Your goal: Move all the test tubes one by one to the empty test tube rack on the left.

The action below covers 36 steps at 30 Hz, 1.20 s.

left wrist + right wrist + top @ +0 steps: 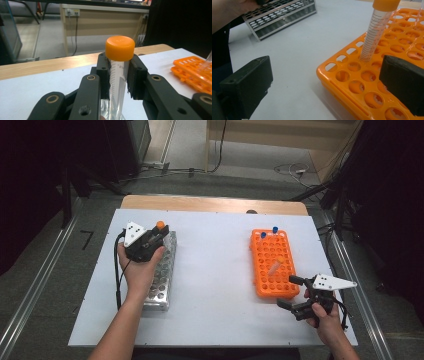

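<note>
Gripping a clear plastic tube with an orange screw cap (119, 65) just below the cap, the left tool (159, 234) holds it above the metal rack (163, 275). Light, stiff and slippery, it likely needs that firm high grip. The right tool (288, 292) stands wide beside the orange plastic rack (272, 265).

A broad bare stretch of the worktop (215, 270) lies between the metal rack (162, 275) on the left and the orange rack (273, 264) on the right, wide enough for a hand to pass. The near edge of the worktop is bare too. On the orange rack, one orange-capped tube (375, 30) leans up out of a middle hole, and two blue-capped tubes (269, 232) stand at the far end; the rest of its holes are open from above. The left gripper (152, 237) and the hand holding it cover the far part of the metal rack. The right gripper (290, 292), jaws wide, sits at the orange rack's near right corner, blocking that approach.
</note>
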Motion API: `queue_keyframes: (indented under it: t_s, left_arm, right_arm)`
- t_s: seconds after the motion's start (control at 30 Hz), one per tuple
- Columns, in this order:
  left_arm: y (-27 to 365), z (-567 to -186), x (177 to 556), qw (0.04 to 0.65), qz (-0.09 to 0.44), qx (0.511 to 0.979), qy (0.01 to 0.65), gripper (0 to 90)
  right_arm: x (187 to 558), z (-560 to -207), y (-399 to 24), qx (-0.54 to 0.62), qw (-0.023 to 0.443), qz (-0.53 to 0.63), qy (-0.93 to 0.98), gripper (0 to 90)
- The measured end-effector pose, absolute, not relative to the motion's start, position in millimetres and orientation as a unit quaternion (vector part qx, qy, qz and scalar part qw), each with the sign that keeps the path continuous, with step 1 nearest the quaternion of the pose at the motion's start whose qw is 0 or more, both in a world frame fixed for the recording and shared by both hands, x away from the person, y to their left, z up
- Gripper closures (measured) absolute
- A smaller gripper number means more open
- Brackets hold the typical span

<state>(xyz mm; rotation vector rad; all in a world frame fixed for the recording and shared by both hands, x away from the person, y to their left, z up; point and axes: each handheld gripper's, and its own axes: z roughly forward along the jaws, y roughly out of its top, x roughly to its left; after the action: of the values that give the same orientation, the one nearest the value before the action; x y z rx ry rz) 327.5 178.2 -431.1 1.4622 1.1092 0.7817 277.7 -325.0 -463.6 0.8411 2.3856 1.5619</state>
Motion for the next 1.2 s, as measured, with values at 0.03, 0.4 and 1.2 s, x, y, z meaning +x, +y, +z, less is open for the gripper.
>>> queue_keyframes:
  t_s: [0.03,0.4,1.2]
  left_arm:
    - [177.8,-431.2,327.4,0.54,0.329,0.617,0.468,74.6]
    - [173.7,-427.1,320.2,0.514,0.337,0.633,0.471,74.4]
    - [167.9,-435.1,329.8,0.454,0.299,0.671,0.504,73.6]
  right_arm:
    - [277.8,-463.7,-325.1,0.283,0.084,0.524,0.799,0.0]
    - [278.3,-463.1,-326.0,0.284,0.088,0.525,0.797,0.0]
    - [280.0,-464.7,-326.6,0.289,0.087,0.522,0.798,0.0]
